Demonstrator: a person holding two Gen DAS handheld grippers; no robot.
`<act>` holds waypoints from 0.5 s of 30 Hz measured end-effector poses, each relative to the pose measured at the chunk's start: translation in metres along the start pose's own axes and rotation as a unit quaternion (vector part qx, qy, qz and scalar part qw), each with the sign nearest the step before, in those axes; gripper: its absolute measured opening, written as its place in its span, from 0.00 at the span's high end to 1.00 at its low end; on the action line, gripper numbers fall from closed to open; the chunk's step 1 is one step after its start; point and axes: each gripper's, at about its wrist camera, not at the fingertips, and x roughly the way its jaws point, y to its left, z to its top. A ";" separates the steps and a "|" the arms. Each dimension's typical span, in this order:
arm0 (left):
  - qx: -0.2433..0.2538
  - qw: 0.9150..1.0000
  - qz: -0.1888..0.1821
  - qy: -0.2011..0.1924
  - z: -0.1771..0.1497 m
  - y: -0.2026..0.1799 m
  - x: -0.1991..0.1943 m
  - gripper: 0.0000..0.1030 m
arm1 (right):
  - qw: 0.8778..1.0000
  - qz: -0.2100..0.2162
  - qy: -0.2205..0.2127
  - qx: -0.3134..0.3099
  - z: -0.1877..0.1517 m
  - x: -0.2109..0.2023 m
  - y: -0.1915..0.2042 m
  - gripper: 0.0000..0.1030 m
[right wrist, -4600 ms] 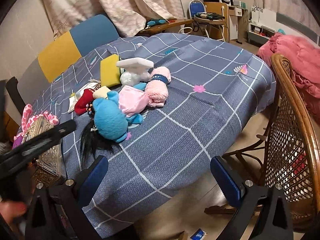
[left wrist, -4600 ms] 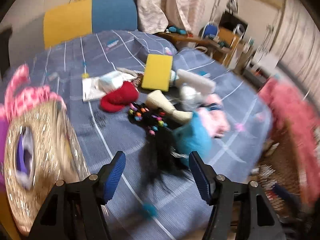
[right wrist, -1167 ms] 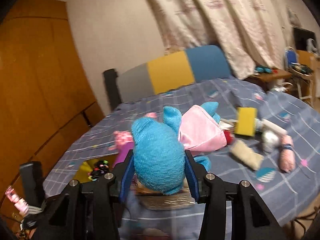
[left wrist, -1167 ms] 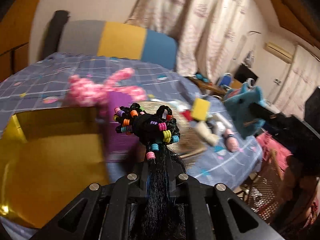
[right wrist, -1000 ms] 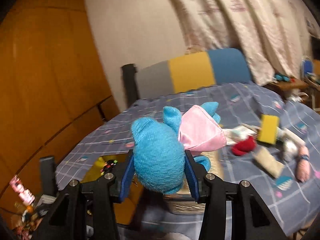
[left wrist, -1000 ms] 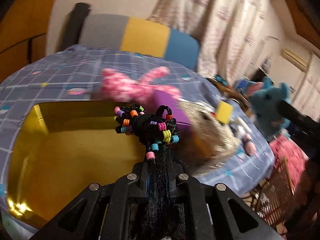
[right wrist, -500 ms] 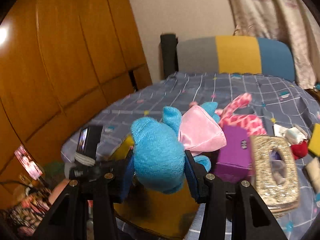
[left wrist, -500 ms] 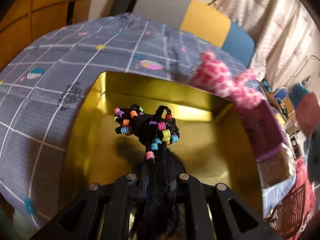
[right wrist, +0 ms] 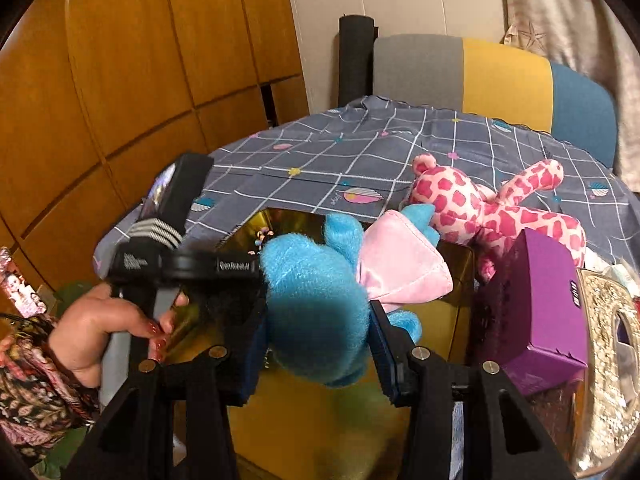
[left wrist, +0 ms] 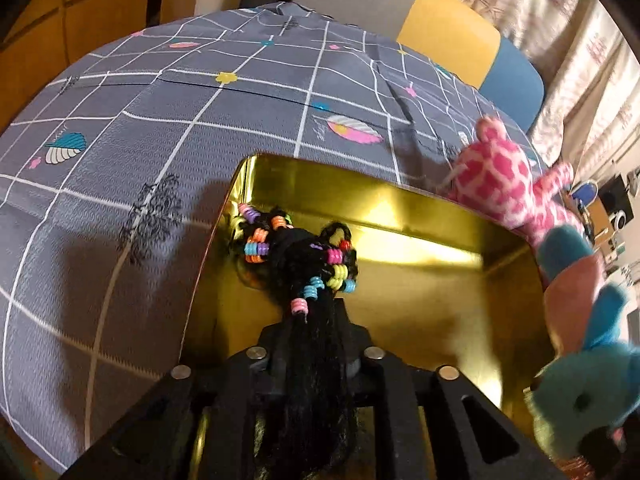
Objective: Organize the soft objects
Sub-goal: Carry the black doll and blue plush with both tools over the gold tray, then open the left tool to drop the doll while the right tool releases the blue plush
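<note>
A black hair bundle with coloured beads (left wrist: 298,256) lies along my left gripper (left wrist: 316,312), just above the floor of a shiny gold box (left wrist: 420,300). The jaws are opening and stand wider than before. The hair is still between the fingers and hides the pads. My right gripper (right wrist: 318,346) is shut on a blue plush toy in a pink dress (right wrist: 316,300), held over the same gold box (right wrist: 320,420). That blue plush toy (left wrist: 580,396) shows at the lower right of the left wrist view.
A pink spotted giraffe plush (right wrist: 484,204) lies against the box's far rim, with a purple carton (right wrist: 536,308) and a glittery tissue box (right wrist: 604,360) to the right. A hand (right wrist: 96,328) holds the left tool. A grey checked cloth (left wrist: 160,140) covers the table; wooden panels (right wrist: 120,80) stand at the left.
Both grippers have swung from the toy pile to the gold box and sunk over it. The left jaws have widened around the hair. The right grip on the blue plush is unchanged.
</note>
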 end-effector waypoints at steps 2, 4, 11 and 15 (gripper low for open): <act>-0.010 1.000 -0.004 0.005 0.007 0.001 0.001 0.56 | 1.000 -0.002 0.005 0.002 0.002 0.006 -0.001 0.54; -0.008 1.000 -0.004 0.001 0.011 -0.004 -0.001 0.35 | 1.000 -0.003 0.010 0.004 0.005 0.012 -0.002 0.54; 0.002 0.999 -0.032 -0.044 0.005 -0.017 -0.042 0.26 | 1.000 -0.010 0.025 0.013 0.002 0.025 -0.011 0.54; -0.026 0.995 -0.048 -0.088 -0.011 -0.013 -0.075 0.26 | 0.999 -0.023 0.044 0.002 0.006 0.042 -0.011 0.54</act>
